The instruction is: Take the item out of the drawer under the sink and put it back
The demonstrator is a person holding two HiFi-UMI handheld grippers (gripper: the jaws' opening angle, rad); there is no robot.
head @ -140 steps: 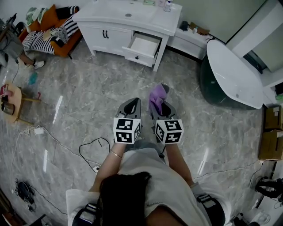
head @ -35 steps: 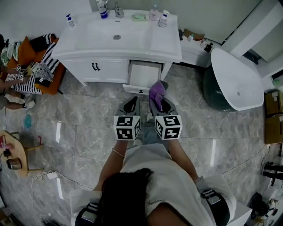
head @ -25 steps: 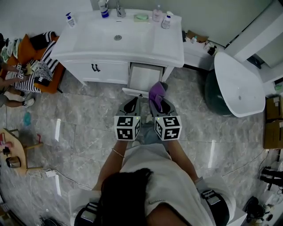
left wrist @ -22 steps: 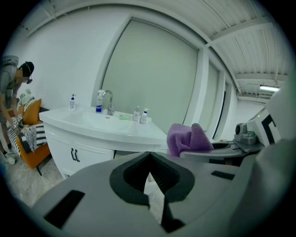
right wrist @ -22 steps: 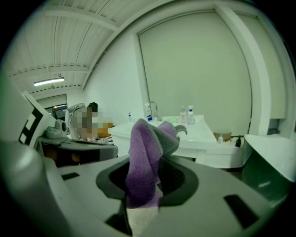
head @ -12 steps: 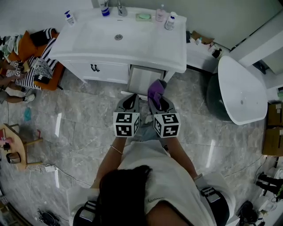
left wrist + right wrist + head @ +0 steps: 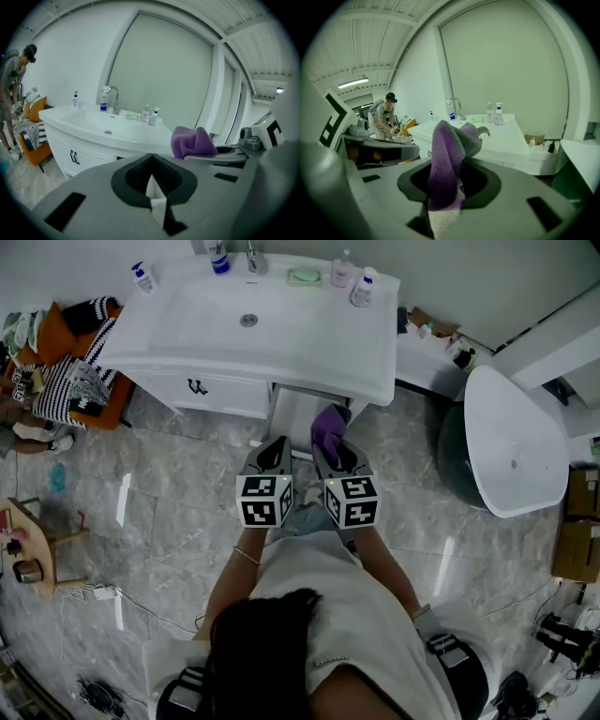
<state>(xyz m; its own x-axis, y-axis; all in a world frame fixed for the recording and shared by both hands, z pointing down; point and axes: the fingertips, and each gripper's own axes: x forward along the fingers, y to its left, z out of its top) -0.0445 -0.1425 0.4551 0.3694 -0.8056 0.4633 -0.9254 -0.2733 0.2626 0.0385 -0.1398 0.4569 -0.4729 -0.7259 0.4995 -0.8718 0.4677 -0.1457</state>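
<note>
Clamping purple cloth (image 7: pixel 328 424), frame centre: right gripper (image 7: pixel 332 446); left gripper (image 7: pixel 278 443) jaws together, empty, near open drawer (image 7: pixel 290 416).

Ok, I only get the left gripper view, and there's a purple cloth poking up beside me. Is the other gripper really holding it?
Observer: Yes. The right gripper view shows the right gripper shut on the purple cloth, whose top flops over above the jaws.
Operator: Is the drawer open?
Observer: Yes. In the head view the drawer under the sink is pulled out, right in front of the cloth.
Operator: What's over on the right?
Observer: A white bathtub stands on the floor, right of the sink.
</note>
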